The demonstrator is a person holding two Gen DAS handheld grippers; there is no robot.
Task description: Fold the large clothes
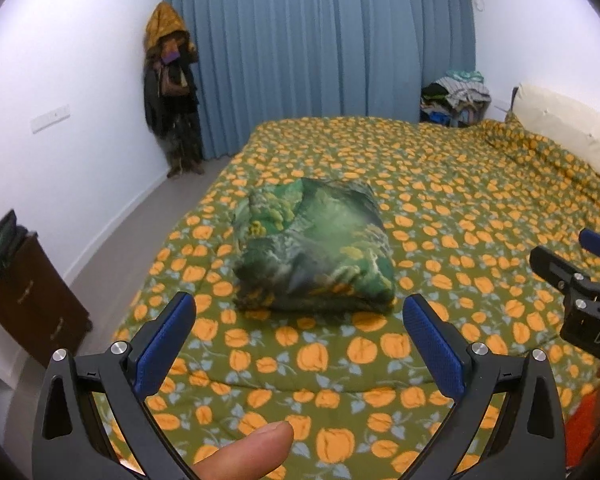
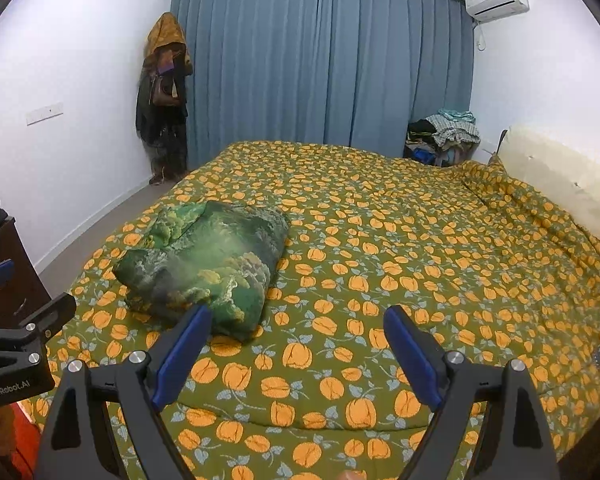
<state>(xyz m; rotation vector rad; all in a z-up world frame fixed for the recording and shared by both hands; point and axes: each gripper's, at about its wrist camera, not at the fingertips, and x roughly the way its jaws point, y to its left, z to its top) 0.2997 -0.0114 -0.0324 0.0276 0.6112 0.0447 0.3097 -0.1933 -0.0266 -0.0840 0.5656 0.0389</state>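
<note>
Two tools hang over the near edge of the bed, side by side and both empty. Nearest to me, the left tool [image 1: 300,344] has its blue pads spread wide with only the quilt showing between them, and a fingertip [image 1: 248,450] of the person's hand creeps in under it at the bottom of its view. The right tool [image 2: 298,344] is gaping just as wide, gripping nothing; it sits a little off to the right of the bundle, which is why its own camera sees the clothes over by its left finger.

Just beyond the fingertips lies the folded garment [image 1: 314,248], a green printed thing squared into a thick, compact packet and resting flat on the orange-flowered bedspread [image 1: 440,208] near the bed's foot corner. I would judge the folding done or nearly so: the packet holds its shape unaided, so neither tool needs to pin it. Whether its underside edges are tucked evenly I cannot quite tell from here.

Further back the bedspread runs smooth, a roomy soft place for working large clothes. Past it, a heap of clothes [image 2: 446,130] sits by the headboard corner, likely waiting its turn, coats [image 2: 162,100] hang in the far left corner, and blue curtains [image 2: 324,64] close off the wall.
</note>
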